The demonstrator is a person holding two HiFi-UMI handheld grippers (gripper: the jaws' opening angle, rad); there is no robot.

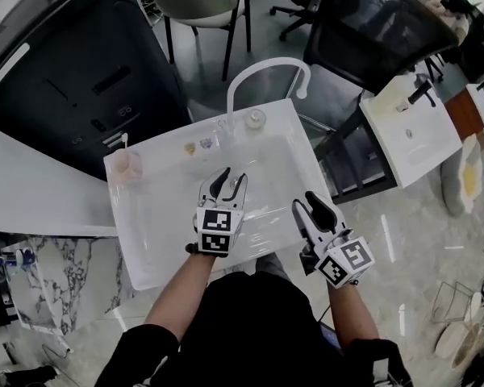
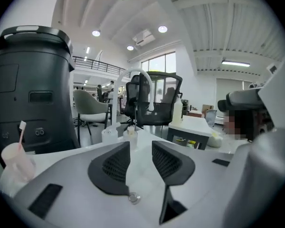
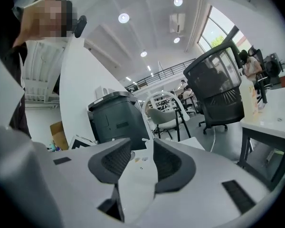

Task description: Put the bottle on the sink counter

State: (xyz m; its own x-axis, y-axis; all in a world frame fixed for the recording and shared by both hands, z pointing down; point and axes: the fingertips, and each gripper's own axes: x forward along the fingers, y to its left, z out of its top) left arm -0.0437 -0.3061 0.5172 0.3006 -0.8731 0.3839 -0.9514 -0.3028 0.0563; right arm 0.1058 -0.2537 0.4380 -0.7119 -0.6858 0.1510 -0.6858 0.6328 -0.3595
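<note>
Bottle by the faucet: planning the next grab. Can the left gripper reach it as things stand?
Probably yes: the left gripper, jaws apart and empty, points toward the bottle across the basin; the faucet stands just beside it, not in front.

A sink sits in the middle. A faucet rises from its back ledge, with a bottle just to the right of the faucet's base. A cup stands on the back left corner. Behind the sink are a bin at left, a chair in the centre and an office chair at right. A table stands apart to the right. The left gripper is over the basin and the right gripper is over the sink's right edge.
</note>
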